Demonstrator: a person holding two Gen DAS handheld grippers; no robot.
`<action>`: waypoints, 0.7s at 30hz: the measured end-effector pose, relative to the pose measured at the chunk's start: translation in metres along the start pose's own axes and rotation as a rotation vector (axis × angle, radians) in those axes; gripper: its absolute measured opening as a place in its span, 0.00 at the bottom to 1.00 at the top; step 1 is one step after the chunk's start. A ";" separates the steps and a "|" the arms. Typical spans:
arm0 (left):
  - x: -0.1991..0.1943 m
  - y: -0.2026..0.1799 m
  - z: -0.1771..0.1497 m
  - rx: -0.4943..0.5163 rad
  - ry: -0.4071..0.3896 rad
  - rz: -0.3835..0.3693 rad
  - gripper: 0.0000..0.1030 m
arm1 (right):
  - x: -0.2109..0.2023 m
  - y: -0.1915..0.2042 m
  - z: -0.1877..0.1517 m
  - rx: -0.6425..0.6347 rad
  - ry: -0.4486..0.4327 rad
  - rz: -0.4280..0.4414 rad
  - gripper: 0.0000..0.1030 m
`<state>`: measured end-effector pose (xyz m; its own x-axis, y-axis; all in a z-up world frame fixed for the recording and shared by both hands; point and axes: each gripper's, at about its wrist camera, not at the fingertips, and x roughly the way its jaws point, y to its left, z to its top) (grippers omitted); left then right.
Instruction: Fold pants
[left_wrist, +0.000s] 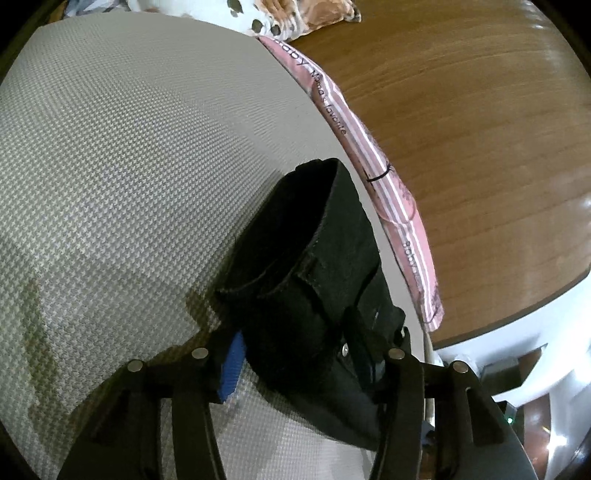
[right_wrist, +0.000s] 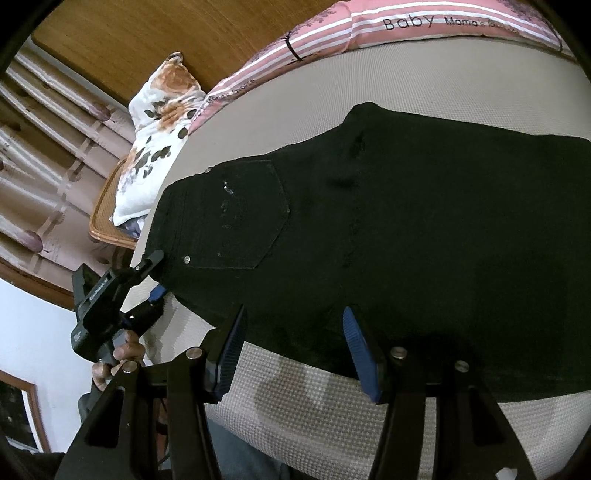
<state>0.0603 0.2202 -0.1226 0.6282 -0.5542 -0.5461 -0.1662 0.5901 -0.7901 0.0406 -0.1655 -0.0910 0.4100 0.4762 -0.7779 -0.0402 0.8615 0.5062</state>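
Observation:
Black pants lie flat on a grey woven bed mat, back pocket up and waistband to the left. My left gripper straddles the near waistband corner. In the left wrist view the waistband stands like a tube between the jaws of my left gripper. One blue pad sits beside the fabric and the other finger is hidden behind it. I see no pinch. My right gripper stands open over the pants' near edge, with its pads resting on the fabric well apart.
A pink striped blanket runs along the mat's far edge, with a floral pillow at its left end. Beyond lie wooden floor, a wicker piece and curtains. A hand holds the left gripper.

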 end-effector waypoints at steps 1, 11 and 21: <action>-0.001 -0.001 -0.001 0.003 -0.005 0.006 0.54 | 0.000 -0.001 0.000 0.000 -0.004 -0.005 0.51; 0.005 -0.051 0.001 0.128 -0.021 0.176 0.25 | -0.013 -0.015 0.001 0.041 -0.043 -0.037 0.51; 0.007 -0.211 -0.014 0.463 -0.043 0.068 0.25 | -0.076 -0.063 -0.002 0.138 -0.182 -0.050 0.51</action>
<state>0.0891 0.0830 0.0362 0.6601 -0.4861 -0.5727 0.1424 0.8295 -0.5400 0.0104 -0.2555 -0.0641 0.5661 0.3833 -0.7298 0.1042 0.8450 0.5246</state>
